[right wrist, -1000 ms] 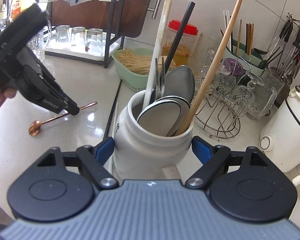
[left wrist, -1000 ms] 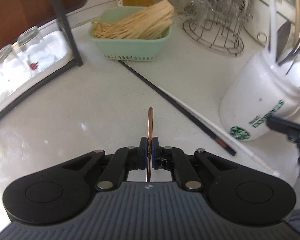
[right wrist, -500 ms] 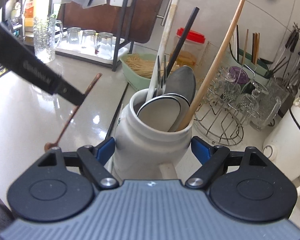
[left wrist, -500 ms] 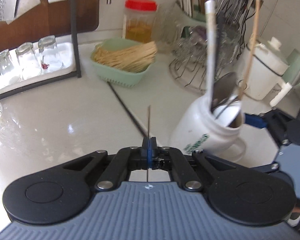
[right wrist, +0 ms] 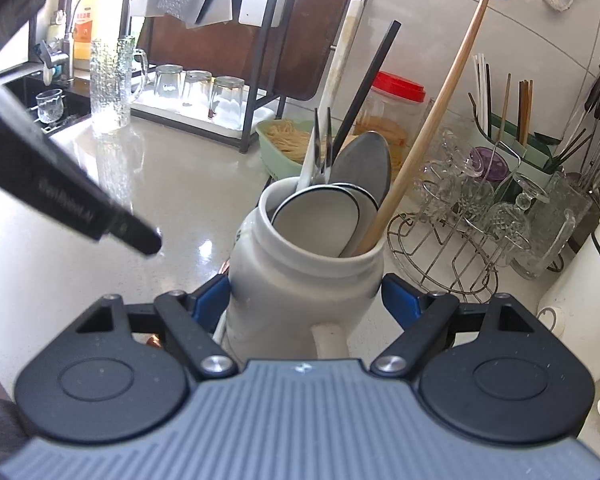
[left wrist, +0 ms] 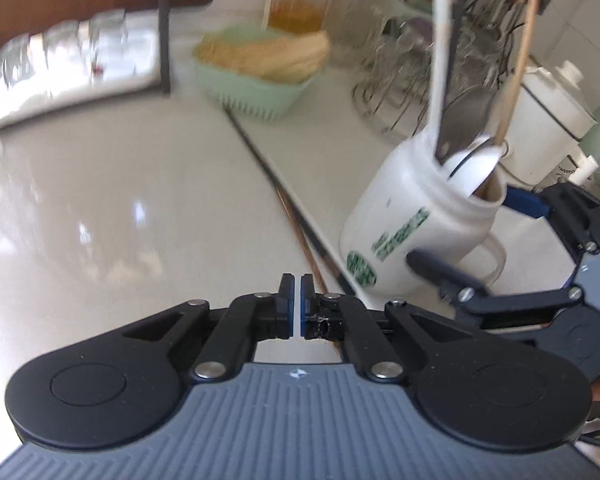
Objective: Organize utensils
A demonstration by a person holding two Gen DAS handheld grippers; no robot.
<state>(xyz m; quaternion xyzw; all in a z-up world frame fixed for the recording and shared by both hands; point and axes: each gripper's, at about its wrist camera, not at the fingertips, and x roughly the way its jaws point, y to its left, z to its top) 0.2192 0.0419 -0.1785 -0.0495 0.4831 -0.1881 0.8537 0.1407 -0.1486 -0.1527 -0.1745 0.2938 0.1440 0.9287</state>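
On the pale countertop [left wrist: 100, 200], a thin copper spoon [left wrist: 296, 228] is seen lying flat, its handle running close beside a long black chopstick [left wrist: 260, 160] that is also laid on the surface. In the right wrist view, two copper glints of this spoon are visible low at the left side of the white mug [right wrist: 300, 292], partly hidden under the finger of the right gripper [right wrist: 304, 300].

The left gripper [left wrist: 296, 300] is held above the counter, just over the near end of the spoon. Its two pads are parted by a narrow slit, through which the light counter is seen, and nothing is gripped between them. The picture from this side is blurred.

The mug is grasped by the right gripper: one blue pad is pressed to each side of its body, below the rim, and the handle is turned toward the camera. Green lettering is printed on the mug's side. Inside the mug several utensils are stood upright: a white stick [right wrist: 340, 68], a black stick [right wrist: 374, 76], a long wooden stick [right wrist: 440, 120] leaned to the right, a grey spoon [right wrist: 364, 164] and a white spoon [right wrist: 316, 220] with a dark edge.

Behind the mug, a green basket [left wrist: 256, 88] filled with thin wooden sticks is placed, and a jar with a red lid [right wrist: 398, 84] is stood near the wall. To the right, a wire rack [right wrist: 460, 248] with glassware is found.
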